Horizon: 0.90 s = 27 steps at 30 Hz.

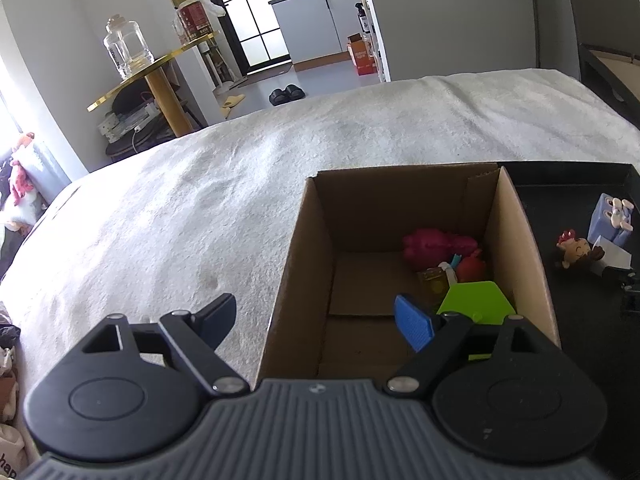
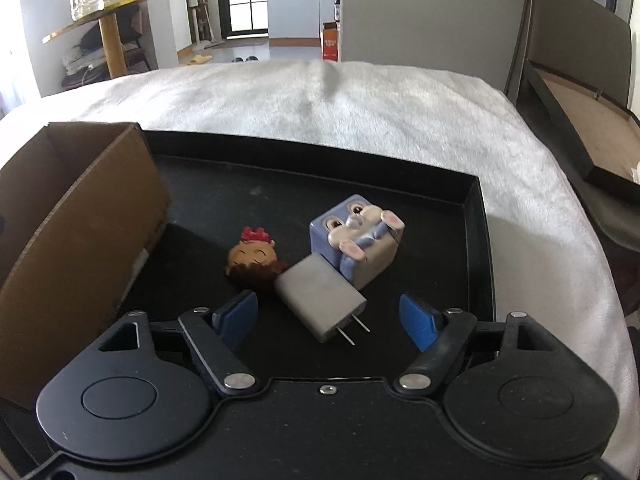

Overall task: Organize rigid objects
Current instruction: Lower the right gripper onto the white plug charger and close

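An open cardboard box stands on the white blanket, with a pink toy, a red toy and a lime-green flat piece in its right corner. My left gripper hangs open over the box's near left wall, nothing between its fingers. Right of the box lies a black tray. On it lie a grey plug adapter, a blue cube with a rabbit figure and a small doll head. My right gripper is open around the adapter's prong end, pads apart from it.
The white blanket covers the surface around box and tray. A gold round side table with a glass jar stands beyond at the left. A dark frame leans at the right. The box wall borders the tray's left side.
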### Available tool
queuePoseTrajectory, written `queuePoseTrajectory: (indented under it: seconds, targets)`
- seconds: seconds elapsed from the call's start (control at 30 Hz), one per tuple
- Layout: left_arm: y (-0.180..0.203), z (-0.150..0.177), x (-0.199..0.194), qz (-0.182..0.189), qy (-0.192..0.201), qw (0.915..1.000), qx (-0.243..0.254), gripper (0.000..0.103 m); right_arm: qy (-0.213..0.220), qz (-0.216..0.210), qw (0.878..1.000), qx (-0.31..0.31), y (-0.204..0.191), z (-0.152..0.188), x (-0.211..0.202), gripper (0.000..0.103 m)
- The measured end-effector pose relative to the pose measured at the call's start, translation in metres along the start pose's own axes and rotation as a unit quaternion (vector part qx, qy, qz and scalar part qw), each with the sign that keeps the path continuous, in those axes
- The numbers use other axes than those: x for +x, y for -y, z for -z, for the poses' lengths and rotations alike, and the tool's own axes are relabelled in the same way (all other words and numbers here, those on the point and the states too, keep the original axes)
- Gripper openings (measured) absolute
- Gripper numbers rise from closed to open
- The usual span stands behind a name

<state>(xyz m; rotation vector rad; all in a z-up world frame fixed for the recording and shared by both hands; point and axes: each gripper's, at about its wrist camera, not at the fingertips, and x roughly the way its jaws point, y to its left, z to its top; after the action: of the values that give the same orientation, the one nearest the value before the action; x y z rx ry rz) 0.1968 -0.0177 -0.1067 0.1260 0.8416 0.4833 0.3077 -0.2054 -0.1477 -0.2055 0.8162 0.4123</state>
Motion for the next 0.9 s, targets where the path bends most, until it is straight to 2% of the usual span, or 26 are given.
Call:
queuePoseTrajectory:
  seconds: [0.27,0.37,0.4,0.57,0.9]
  targets:
    - [-0.001,0.001,0.0,-0.011,-0.004,0.9999,0.005,0.086,-0.013,-0.004,1.0,-0.019,-0.004,0.001,0.014,0.069]
    - [-0.002,0.001,0.001,-0.011,-0.005,0.9999,0.003,0.086,-0.027,-0.003,1.0,-0.006,0.0,0.002,0.019,0.046]
    - [-0.002,0.001,0.001,-0.011,-0.005,0.9999,0.003,0.086,-0.029,-0.004,1.0,-0.005,0.001,0.003,0.019,0.044]
    - [-0.002,0.002,0.002,-0.007,-0.005,1.0,0.001,0.086,-0.028,0.002,1.0,-0.008,-0.001,0.009,0.013,0.039]
    - [-0.004,0.003,-0.001,-0.002,-0.001,1.0,-0.005,0.086,-0.047,0.019,0.998,0.028,-0.002,0.016,0.003,0.039]
